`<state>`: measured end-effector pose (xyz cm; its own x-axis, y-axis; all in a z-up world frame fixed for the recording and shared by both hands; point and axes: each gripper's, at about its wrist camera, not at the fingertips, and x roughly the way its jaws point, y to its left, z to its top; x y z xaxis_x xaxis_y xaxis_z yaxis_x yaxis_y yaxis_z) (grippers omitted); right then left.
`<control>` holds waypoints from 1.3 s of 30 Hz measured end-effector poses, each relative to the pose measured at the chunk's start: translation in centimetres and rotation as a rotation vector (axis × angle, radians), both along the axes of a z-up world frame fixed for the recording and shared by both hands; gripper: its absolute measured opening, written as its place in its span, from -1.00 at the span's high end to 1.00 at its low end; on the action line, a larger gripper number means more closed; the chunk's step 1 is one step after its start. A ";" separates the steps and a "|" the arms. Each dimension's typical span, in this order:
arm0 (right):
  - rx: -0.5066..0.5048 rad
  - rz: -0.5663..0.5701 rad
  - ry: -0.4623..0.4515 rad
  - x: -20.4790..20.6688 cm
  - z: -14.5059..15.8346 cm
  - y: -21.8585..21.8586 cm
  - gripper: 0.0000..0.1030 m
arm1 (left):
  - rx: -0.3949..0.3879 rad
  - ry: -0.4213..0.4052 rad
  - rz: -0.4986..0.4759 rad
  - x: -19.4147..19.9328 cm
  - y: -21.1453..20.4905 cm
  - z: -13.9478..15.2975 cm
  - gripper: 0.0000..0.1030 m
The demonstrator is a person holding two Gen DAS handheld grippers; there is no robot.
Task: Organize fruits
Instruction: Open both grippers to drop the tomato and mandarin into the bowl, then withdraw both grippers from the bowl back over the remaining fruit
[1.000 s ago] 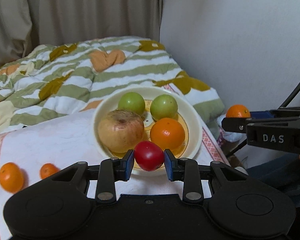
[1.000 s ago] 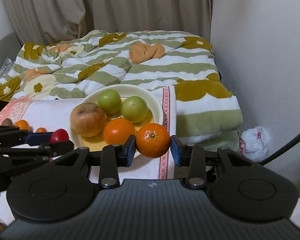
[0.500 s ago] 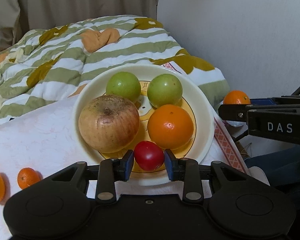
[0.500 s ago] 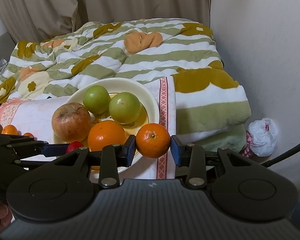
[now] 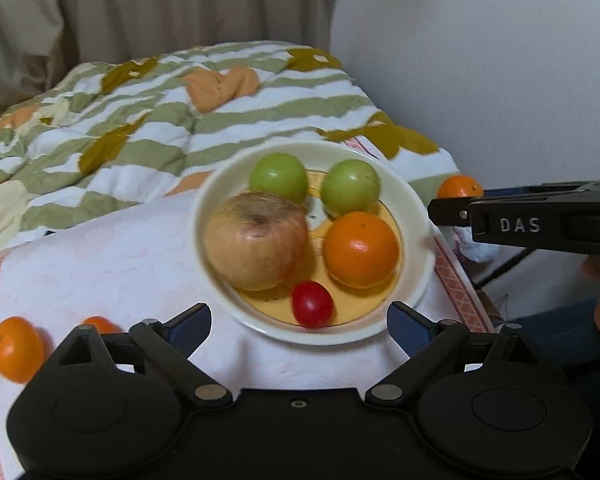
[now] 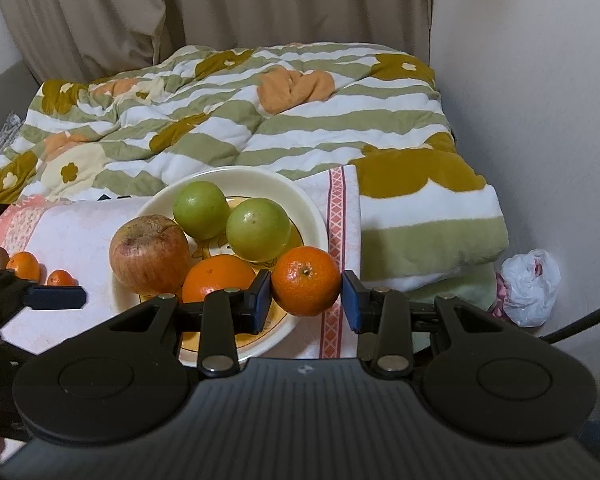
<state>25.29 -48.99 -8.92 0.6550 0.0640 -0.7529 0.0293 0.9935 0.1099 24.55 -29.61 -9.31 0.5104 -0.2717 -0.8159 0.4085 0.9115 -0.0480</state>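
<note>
Left gripper (image 5: pixel 299 322) spread wide, jaws just opened, clear of red fruit (image 5: pixel 312 304) lying at near edge of bowl (image 5: pixel 418 280) beside apple (image 5: pixel 256 240). Right gripper (image 6: pixel 305 300) clamped on tangerine (image 6: pixel 306 281) above bowl's rim.

Soft, dim indoor light falls evenly, casting faint shadows. The left wrist view is motion-blurred around the plate (image 5: pixel 414 200). Fisheye bending darkens the corners.
</note>
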 end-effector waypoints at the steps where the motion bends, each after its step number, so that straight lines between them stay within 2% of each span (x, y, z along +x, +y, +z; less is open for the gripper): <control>1: 0.002 0.004 0.002 0.2 -0.1 0.1 -0.02 | 0.000 -0.003 0.006 0.0 0.2 0.1 -0.89; 9: -0.029 0.033 0.007 2.4 -1.5 1.4 -0.02 | 0.018 -0.025 0.069 -0.4 2.4 0.8 -0.89; 17: -0.024 0.038 -0.005 2.9 -2.2 1.7 -0.09 | -0.010 -0.049 0.128 -1.4 4.4 1.2 -0.90; 20: -0.029 0.047 -0.037 2.5 -1.7 1.9 -0.59 | -0.026 -0.051 0.138 -1.9 4.7 1.3 -0.90; 21: -0.040 0.041 -0.050 2.2 -1.5 2.0 -0.89 | -0.028 -0.053 0.139 -2.1 4.8 1.3 -0.90; 22: -0.051 0.036 -0.060 2.0 -1.3 2.1 -1.00 | -0.028 -0.054 0.138 -2.2 4.7 1.4 -0.90; 30: -0.039 0.029 -0.066 0.3 -0.2 2.2 -1.00 | -0.027 -0.080 0.134 -3.8 4.8 2.4 -0.90; 39: -0.038 0.014 -0.103 -3.5 2.9 2.6 -1.00 | -0.058 -0.136 0.148 -6.8 5.7 4.7 -0.90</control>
<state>21.80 -46.39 -6.02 0.7280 0.0464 -0.6840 0.0058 0.9973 0.0738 17.73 -23.88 -4.62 0.6530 -0.2302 -0.7215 0.2764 0.9594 -0.0560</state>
